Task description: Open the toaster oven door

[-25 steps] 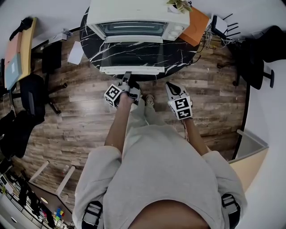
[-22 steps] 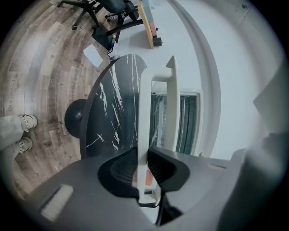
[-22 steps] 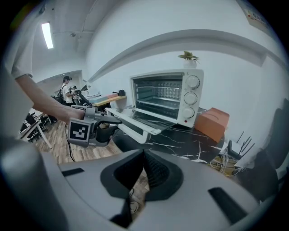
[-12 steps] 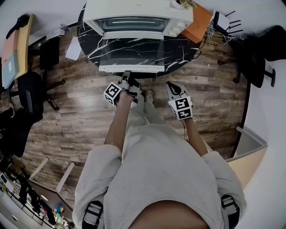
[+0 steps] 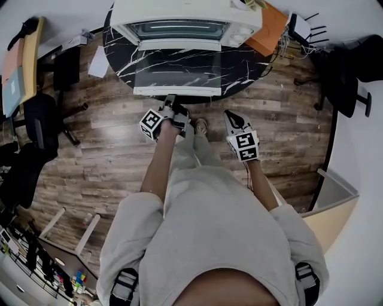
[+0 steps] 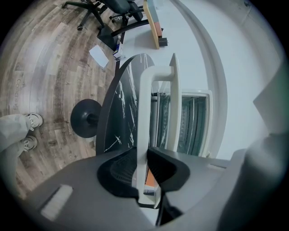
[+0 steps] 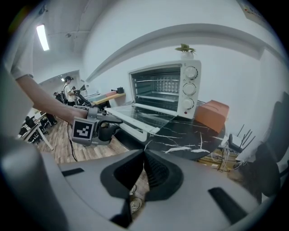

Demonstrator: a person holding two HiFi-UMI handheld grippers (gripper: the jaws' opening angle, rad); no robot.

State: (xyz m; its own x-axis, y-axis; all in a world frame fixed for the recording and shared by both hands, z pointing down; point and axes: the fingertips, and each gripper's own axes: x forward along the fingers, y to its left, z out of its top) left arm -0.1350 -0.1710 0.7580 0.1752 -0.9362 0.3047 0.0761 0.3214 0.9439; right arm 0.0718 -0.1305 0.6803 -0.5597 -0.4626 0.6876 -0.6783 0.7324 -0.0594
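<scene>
- Black marble desk (image 5: 245, 67): toaster oven (image 5: 179, 11) at the far side, door (image 5: 176, 75) lying flat open.
- Left claw (image 6: 142, 169) pinches the door handle (image 6: 145, 108); right claw (image 7: 144, 169) closed, empty.
- More downward pull may tip the oven.

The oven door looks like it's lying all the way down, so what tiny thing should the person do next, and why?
Probably open the left gripper and draw it back from the handle. The door lies flat, out past the table edge, the oven shows its racks, and the jaws are clamped on the handle, so only letting go seems left.
</scene>
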